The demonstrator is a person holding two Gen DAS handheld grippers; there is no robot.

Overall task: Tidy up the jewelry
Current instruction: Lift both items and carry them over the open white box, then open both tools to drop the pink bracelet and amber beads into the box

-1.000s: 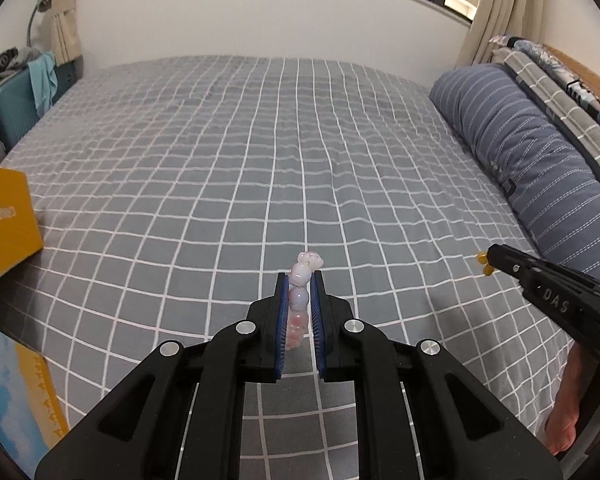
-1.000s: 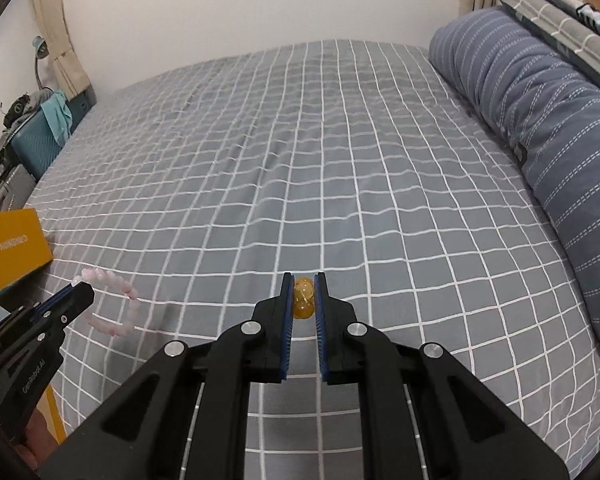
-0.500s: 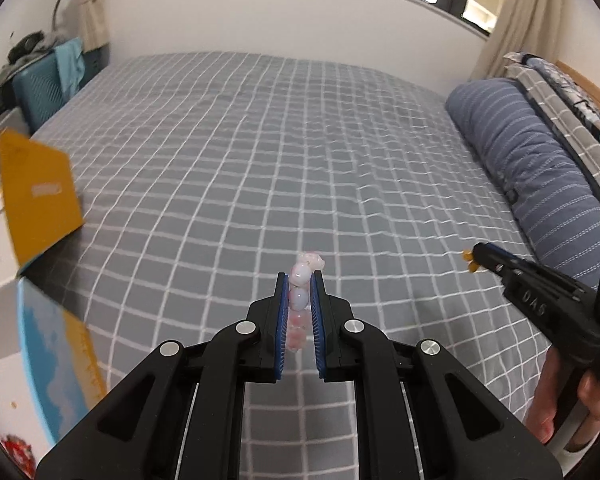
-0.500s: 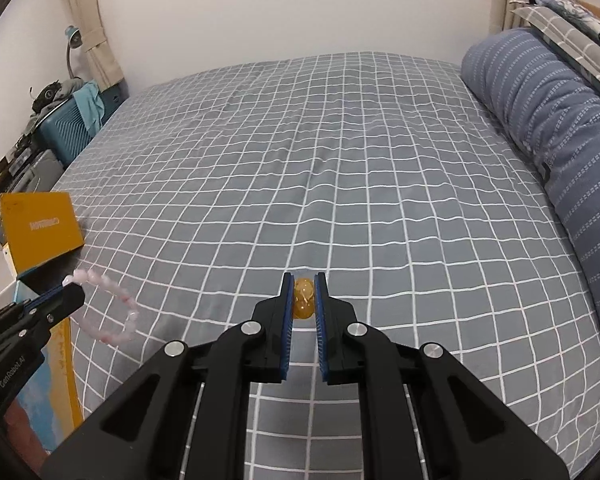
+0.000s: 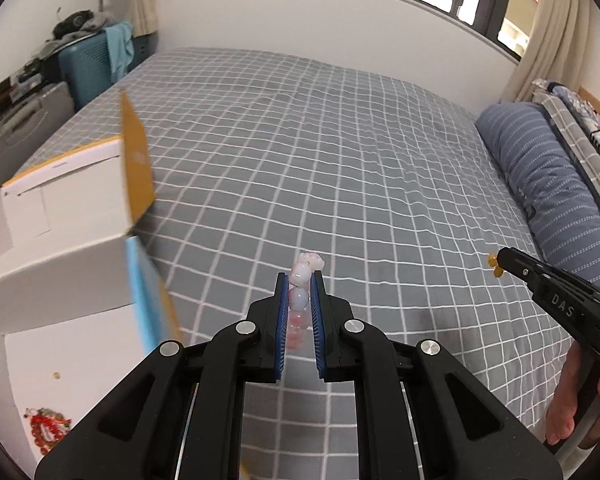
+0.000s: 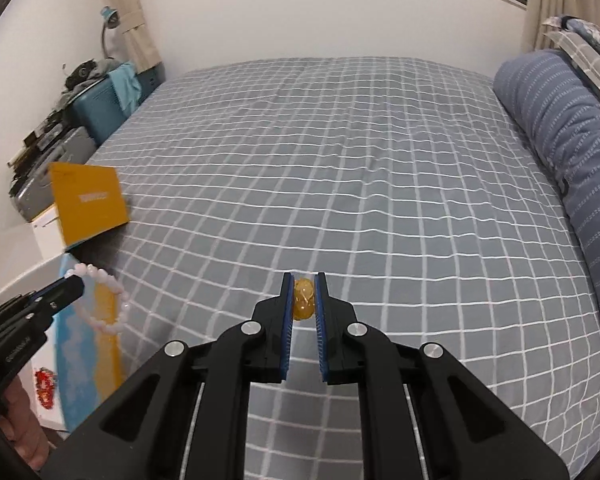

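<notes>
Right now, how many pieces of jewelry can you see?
2: a pink bead bracelet in the left gripper, an amber bead piece in the right gripper. Boxes may hide more.

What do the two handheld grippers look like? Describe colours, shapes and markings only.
Both are matte black, with angular linkage arms, cut-out slots and round silver pivot bolts. The left gripper and right gripper each have ribbed blue pads lining the fingers. White lettering "DAS" marks the right one's side. No sleeve shows.
</notes>
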